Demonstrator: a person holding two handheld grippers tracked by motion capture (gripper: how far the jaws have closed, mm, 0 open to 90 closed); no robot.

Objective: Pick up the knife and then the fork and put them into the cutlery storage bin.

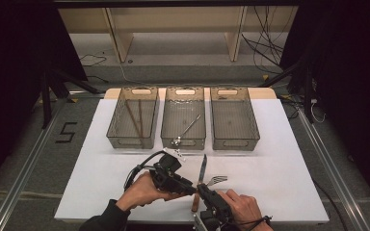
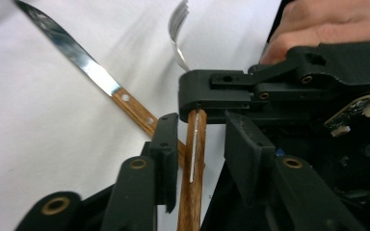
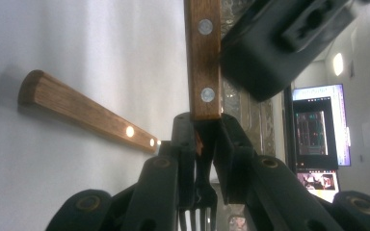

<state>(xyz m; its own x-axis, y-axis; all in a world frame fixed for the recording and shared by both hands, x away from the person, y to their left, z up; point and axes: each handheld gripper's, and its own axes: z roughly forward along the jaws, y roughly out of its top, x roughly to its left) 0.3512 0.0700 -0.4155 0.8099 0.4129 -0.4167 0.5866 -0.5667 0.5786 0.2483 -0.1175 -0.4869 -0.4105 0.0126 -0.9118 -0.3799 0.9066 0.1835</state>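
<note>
A fork with a wooden handle (image 2: 193,163) is held just above the white table, its tines (image 1: 218,180) pointing right. My right gripper (image 3: 203,130) is shut on the fork's metal neck just below the handle (image 3: 202,57). My left gripper (image 2: 200,139) is open. The wooden handle runs between its jaws, with a gap on the right side. In the high view the left gripper (image 1: 192,190) and the right gripper (image 1: 199,188) meet tip to tip near the table's front edge. A knife (image 1: 202,168) with a wooden handle (image 3: 86,113) lies flat beside them.
Three mesh baskets stand in a row at the back. The left one (image 1: 114,120) holds brown sticks, the middle one (image 1: 183,143) a metal utensil, and the right one (image 1: 234,144) shows nothing inside. A lit monitor (image 3: 318,125) stands off the table.
</note>
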